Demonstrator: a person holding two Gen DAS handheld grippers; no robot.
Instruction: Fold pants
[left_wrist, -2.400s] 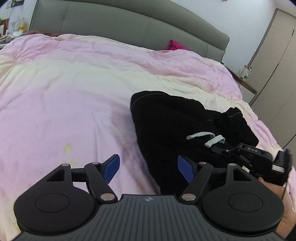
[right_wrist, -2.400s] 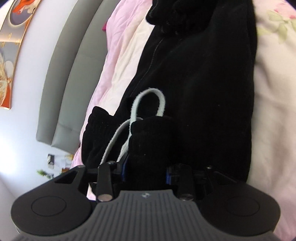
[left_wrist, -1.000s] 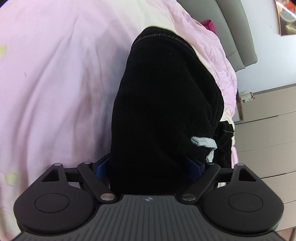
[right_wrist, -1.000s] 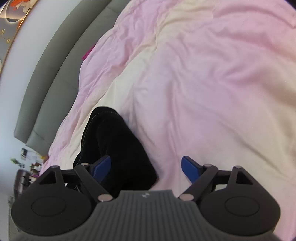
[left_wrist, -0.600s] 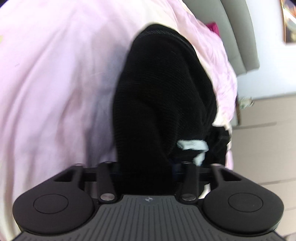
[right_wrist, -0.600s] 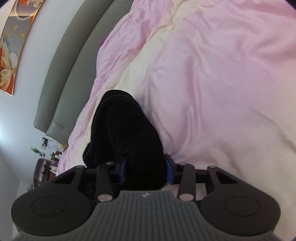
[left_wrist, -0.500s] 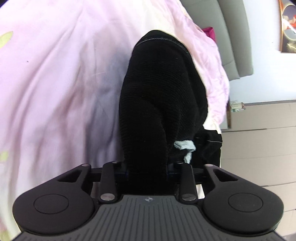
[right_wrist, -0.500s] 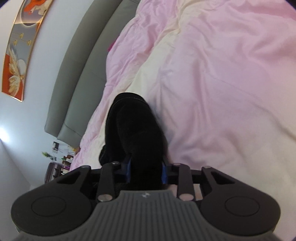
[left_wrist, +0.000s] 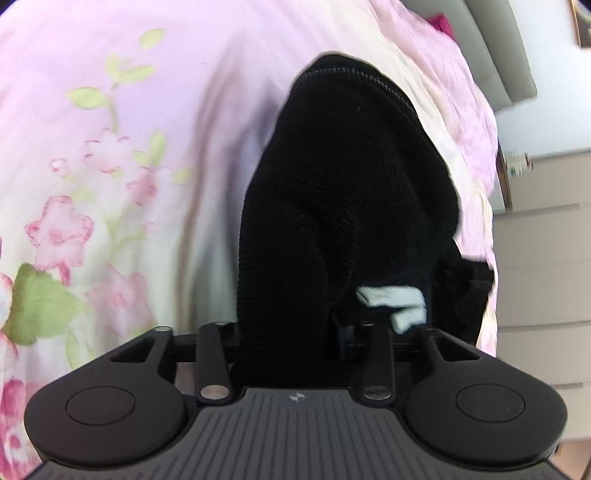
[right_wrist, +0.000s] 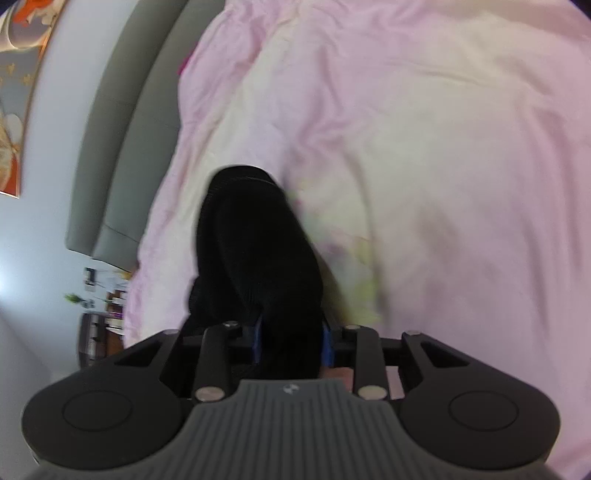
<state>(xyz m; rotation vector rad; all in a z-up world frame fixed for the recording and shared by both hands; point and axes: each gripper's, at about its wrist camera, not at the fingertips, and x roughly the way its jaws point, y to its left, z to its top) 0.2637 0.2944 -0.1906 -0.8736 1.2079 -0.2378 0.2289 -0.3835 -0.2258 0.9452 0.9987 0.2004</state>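
Both grippers, spread wide a second ago, now clamp the black pants (left_wrist: 343, 192) — left gripper (left_wrist: 291, 347), right gripper (right_wrist: 291, 343). Pants hang over the pink bed (right_wrist: 424, 166) — drawstring (left_wrist: 395, 302) dangling

The matte black plastic left gripper (left_wrist: 286, 345) has a ribbed grey centre plate with a small round emblem, two round black discs and silver pivot screws. The matching black right gripper (right_wrist: 291, 343) shows blue finger pads (right_wrist: 257, 339).

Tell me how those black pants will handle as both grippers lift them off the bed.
Likely floppy: the black pants sag in soft folds from the left gripper. Probably not slippery; the knit looks thick and bunches between the right gripper fingers. The pale drawstring hangs loose and may dangle.
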